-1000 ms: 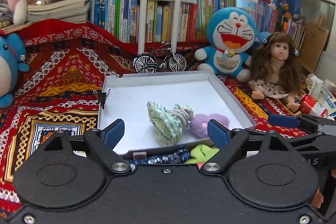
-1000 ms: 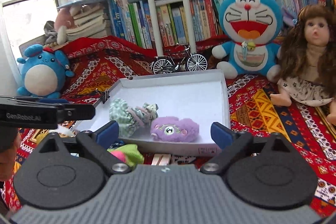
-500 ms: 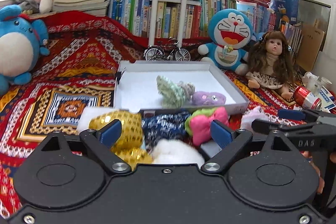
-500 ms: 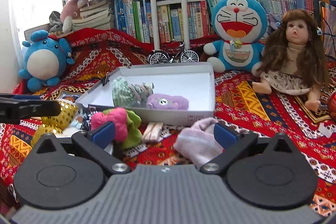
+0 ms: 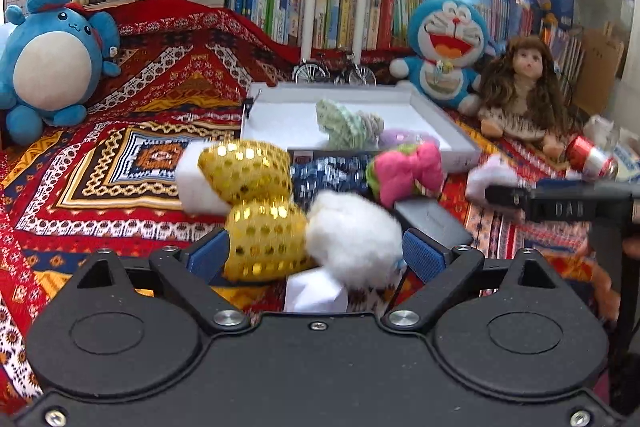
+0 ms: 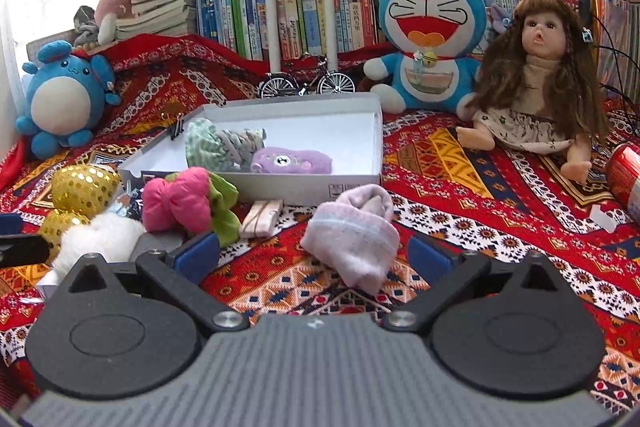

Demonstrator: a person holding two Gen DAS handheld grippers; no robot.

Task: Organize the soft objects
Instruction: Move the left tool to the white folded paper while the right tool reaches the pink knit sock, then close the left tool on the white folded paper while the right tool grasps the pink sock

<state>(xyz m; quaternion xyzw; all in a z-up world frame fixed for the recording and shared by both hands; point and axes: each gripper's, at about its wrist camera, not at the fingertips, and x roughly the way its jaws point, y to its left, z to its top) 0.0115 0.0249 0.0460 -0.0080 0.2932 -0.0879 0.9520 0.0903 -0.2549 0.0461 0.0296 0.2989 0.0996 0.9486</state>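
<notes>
While the right claw (image 6: 312, 253) gapes around the pink sock (image 6: 354, 231), the left claw (image 5: 316, 253) gapes around the white pompom (image 5: 354, 239).

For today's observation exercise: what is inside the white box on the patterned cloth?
Inside the white box lie a green striped fabric bundle and a purple plush piece. The near wall hides the floor just behind it.

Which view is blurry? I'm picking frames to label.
Left wrist view: motion blur smears the white fluffy toy, the gold sequin toy and the right gripper. Right wrist view: sharp, pink sock crisp; windows overexposed in both.
</notes>
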